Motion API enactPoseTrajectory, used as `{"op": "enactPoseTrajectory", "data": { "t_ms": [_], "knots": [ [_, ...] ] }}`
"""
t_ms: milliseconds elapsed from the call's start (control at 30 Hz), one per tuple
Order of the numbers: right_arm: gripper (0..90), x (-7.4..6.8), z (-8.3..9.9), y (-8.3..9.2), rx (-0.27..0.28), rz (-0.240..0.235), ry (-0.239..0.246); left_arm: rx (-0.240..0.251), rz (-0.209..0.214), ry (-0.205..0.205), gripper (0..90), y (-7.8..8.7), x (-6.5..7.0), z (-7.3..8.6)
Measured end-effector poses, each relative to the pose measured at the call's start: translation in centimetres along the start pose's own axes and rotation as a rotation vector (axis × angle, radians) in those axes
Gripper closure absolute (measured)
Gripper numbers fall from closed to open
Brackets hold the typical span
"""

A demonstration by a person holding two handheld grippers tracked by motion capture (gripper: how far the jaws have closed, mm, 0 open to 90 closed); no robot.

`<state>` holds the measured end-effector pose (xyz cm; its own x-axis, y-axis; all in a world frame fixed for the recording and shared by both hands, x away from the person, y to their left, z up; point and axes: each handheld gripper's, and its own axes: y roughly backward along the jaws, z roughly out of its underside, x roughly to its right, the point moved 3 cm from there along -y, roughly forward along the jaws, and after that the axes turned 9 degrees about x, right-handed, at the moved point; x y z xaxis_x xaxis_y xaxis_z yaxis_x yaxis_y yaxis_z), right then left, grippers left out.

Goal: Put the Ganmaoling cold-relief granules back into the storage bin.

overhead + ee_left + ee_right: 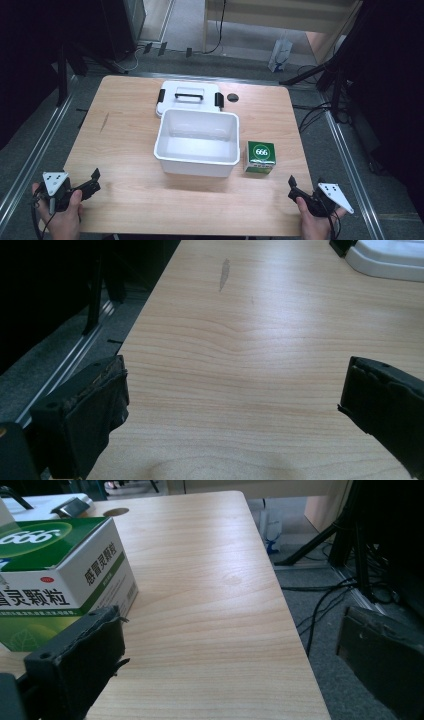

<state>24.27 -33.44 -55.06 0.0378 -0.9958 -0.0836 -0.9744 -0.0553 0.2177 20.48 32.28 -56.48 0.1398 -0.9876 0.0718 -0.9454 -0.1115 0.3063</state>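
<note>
- At the table's near right corner, the right gripper point(295, 187) has its jaws spread wide, nothing between them; the box point(55, 575) is cut off at that view's left edge.
- The box point(260, 157) is green and white, marked 666, just right of the white tub point(196, 161).
- At the near left corner, the left gripper point(91, 182) is wide too, its hand point(62, 212) low.

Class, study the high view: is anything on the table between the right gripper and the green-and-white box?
Nothing visible stands in the way. The right gripper, jaws open, sits at the table's near right edge, and only bare wood separates it from the green-and-white box. The white bin stands on the box's far side from the gripper, beside it.
</note>
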Motion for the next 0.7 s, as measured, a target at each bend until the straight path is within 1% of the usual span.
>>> {"op": "enactPoseTrajectory", "data": {
  "t_ms": [67,100,133,167,200,233,267,300,333,400,433,467,500,567,600,633,667,700],
  "knots": [
    [0.0,-0.1,-0.2,0.0,-0.005,0.0,-0.002,0.001,-0.002,0.002,0.0,0.0,0.0,0.0],
    [0.0,-0.5,-0.7,0.2,-0.021,0.003,-0.001,0.005,-0.002,0.001,0.0,0.1,0.1,0.0],
    [0.0,-0.5,-0.7,0.2,-0.021,0.003,-0.001,0.005,-0.002,0.001,0.0,0.1,0.1,0.0],
    [0.0,-1.1,-1.5,0.3,-0.04,-0.005,0.011,0.007,-0.005,-0.004,0.0,0.1,0.2,0.0],
    [0.0,-1.1,-1.5,0.3,-0.04,-0.005,0.011,0.007,-0.005,-0.004,0.0,0.1,0.2,0.0],
    [0.0,-1.5,-1.8,0.3,-0.057,0.008,0.031,0.008,-0.006,-0.006,0.0,0.1,0.2,0.0],
    [0.0,-1.9,-2.1,0.3,-0.076,0.001,0.038,0.007,-0.006,-0.005,0.0,0.0,0.2,0.0],
    [0.0,-2.3,-2.4,0.2,-0.098,-0.015,0.04,0.007,-0.003,-0.003,0.0,0.0,0.2,0.0],
    [0.0,-2.7,-2.7,0.1,-0.119,-0.013,0.061,0.003,-0.003,-0.002,0.0,0.0,0.2,0.0],
    [0.0,-3.4,-3.3,-0.3,-0.163,-0.019,0.083,0.001,-0.001,0.0,0.0,0.0,0.2,0.0],
    [0.0,-3.8,-3.7,-0.6,-0.191,-0.018,0.085,-0.004,0.0,0.003,0.0,-0.1,0.2,0.0],
    [0.0,-4.5,-4.4,-1.1,-0.236,-0.038,0.108,-0.006,0.0,0.006,0.0,-0.1,0.1,0.0],
    [0.0,-4.9,-4.7,-1.4,-0.264,-0.036,0.124,-0.007,-0.002,0.007,0.0,-0.1,0.1,0.0],
    [0.0,-5.6,-5.4,-2.1,-0.317,-0.043,0.135,-0.01,-0.005,0.007,0.0,-0.1,0.1,0.0],
    [0.0,-5.6,-5.4,-2.1,-0.317,-0.043,0.135,-0.01,-0.005,0.007,0.0,-0.1,0.1,0.0],
    [0.0,-6.3,-6.0,-2.8,-0.38,-0.056,0.132,-0.012,-0.006,0.004,0.0,-0.1,0.1,0.0],
    [0.0,-6.3,-6.0,-2.8,-0.38,-0.056,0.132,-0.014,-0.006,0.005,0.0,-0.1,0.1,0.0],
    [0.0,-6.7,-6.4,-3.2,-0.407,-0.06,0.125,-0.013,-0.007,0.004,0.0,-0.1,0.0,0.0]
  ]
}}
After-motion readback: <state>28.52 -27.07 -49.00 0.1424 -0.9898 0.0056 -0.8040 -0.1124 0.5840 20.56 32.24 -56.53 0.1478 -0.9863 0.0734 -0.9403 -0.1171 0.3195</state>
